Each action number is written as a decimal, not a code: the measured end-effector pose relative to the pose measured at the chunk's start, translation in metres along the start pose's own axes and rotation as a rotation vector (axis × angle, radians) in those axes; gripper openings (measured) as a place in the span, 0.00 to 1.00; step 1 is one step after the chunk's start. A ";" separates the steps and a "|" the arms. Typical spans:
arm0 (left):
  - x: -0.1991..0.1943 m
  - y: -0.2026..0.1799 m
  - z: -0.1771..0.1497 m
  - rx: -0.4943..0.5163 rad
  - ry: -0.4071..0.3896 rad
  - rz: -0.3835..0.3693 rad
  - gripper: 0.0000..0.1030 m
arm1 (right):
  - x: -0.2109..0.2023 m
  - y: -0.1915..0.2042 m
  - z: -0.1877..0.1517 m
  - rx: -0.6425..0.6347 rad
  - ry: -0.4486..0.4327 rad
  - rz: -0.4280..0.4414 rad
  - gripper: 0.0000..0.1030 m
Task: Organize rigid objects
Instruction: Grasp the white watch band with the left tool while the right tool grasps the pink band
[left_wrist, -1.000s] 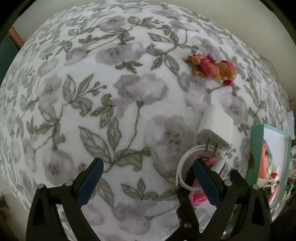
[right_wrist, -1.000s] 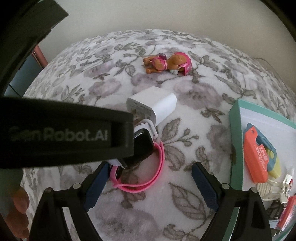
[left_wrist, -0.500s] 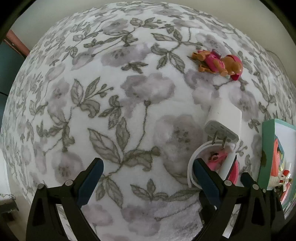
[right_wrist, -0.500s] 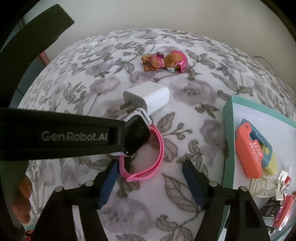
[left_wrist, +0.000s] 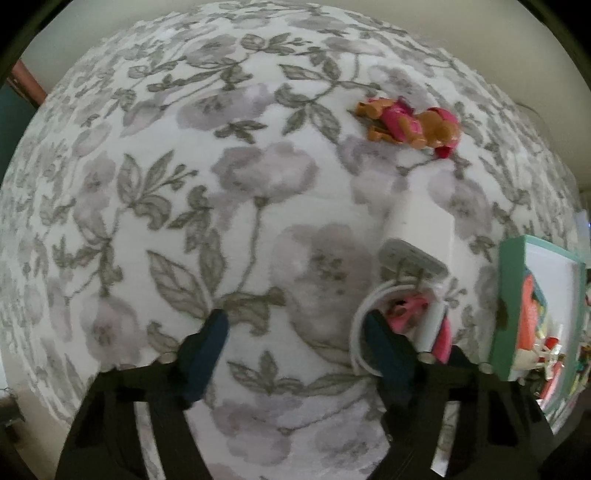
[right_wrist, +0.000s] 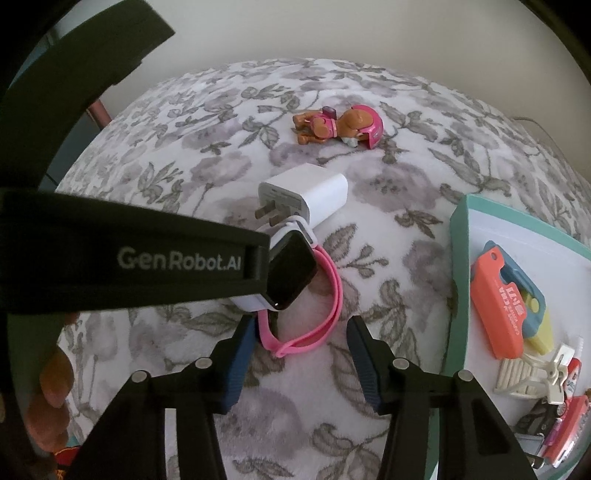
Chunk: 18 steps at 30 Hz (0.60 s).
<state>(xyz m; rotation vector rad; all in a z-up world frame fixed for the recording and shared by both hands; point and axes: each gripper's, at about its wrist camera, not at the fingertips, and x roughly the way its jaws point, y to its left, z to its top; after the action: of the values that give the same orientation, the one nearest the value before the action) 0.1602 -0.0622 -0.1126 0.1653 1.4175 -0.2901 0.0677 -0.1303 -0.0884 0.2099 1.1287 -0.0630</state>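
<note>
A pink-strapped smartwatch lies on the floral cloth, touching a white wall charger behind it. A brown and pink toy pup lies farther back. My right gripper is open, its fingertips on either side of the near loop of the pink strap. My left gripper is open and empty over the cloth; its right finger is next to the watch and charger. The pup also shows in the left wrist view.
A teal-rimmed white tray at the right holds an orange and blue case, a white clip and other small items. It shows in the left wrist view too. The left gripper's black body crosses the right wrist view.
My right gripper has narrowed and moved in toward the watch strap. My left gripper has narrowed too, and its view has shifted slightly.
</note>
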 end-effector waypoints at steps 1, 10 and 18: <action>0.000 -0.003 -0.001 0.011 0.004 -0.015 0.60 | 0.000 0.000 0.000 -0.002 -0.001 0.000 0.50; 0.002 -0.022 -0.004 0.047 0.012 -0.089 0.28 | 0.000 -0.004 -0.001 0.010 -0.012 0.022 0.48; 0.004 -0.026 -0.009 0.039 0.008 -0.176 0.09 | -0.002 -0.008 -0.001 0.036 -0.010 0.040 0.45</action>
<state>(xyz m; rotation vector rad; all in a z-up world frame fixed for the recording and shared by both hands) 0.1447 -0.0845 -0.1164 0.0738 1.4377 -0.4631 0.0645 -0.1379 -0.0879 0.2636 1.1135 -0.0492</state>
